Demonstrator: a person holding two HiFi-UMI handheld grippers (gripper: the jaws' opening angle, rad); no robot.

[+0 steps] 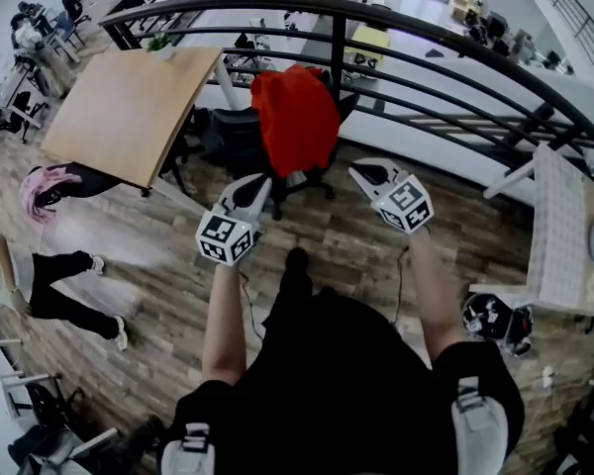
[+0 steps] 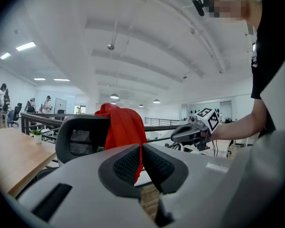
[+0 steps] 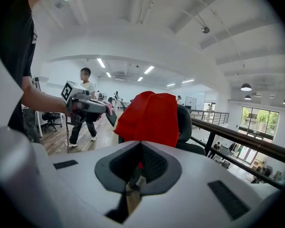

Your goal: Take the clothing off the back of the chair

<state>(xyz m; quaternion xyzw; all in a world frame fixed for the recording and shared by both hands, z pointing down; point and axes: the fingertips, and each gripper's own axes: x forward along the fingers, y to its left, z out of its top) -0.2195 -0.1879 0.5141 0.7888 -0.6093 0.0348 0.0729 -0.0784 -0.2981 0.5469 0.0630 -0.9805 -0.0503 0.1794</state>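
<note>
Head view, big to small:
- Wood plank floor (image 1: 327,250) across the frame. A black curved railing (image 1: 396,28) sweeps from 10 to 3 o'clock.
- Wooden table (image 1: 129,107) at 10 o'clock. A white table (image 1: 559,236) is at 3 o'clock.
- Black office chair (image 1: 228,132) at 12 o'clock, just in front of the railing.
- Red clothing (image 1: 295,117) is draped over the chair's backrest, hanging down past its top edge and covering most of the back.
- Left gripper (image 1: 260,188) sits at 7 o'clock of the clothing, near its lower hem. Jaws are pressed together with nothing between the pads. In its own view the cloth sits behind the jaw line, no contact.
- Right gripper (image 1: 361,173) sits at 5 o'clock of the clothing, apart from it. Jaws are also pressed together and empty.
- The two grippers flank the chair, tips angled toward it.
- Marker cubes: left (image 1: 224,238), right (image 1: 408,204).
</note>
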